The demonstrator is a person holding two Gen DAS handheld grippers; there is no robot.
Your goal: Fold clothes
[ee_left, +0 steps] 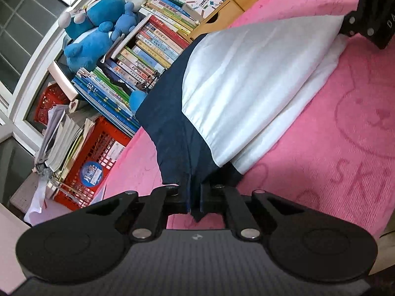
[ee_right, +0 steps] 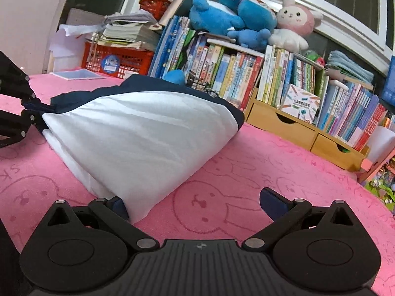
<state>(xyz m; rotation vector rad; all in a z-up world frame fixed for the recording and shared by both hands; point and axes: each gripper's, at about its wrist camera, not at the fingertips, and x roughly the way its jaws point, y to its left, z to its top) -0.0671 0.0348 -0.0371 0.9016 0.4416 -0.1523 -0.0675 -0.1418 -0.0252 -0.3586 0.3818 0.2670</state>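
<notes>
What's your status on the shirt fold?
Left gripper shut on shirt's navy edge. Right gripper open at the white corner. Nothing in the way.

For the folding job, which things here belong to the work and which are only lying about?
Belongs to the job:
- white and navy garment on the pink blanket
- left claw, shut on the garment's navy edge
- right claw, open at the garment's white corner

Just lying about:
- books
- plush toys
- red crate
- wooden drawer unit
</notes>
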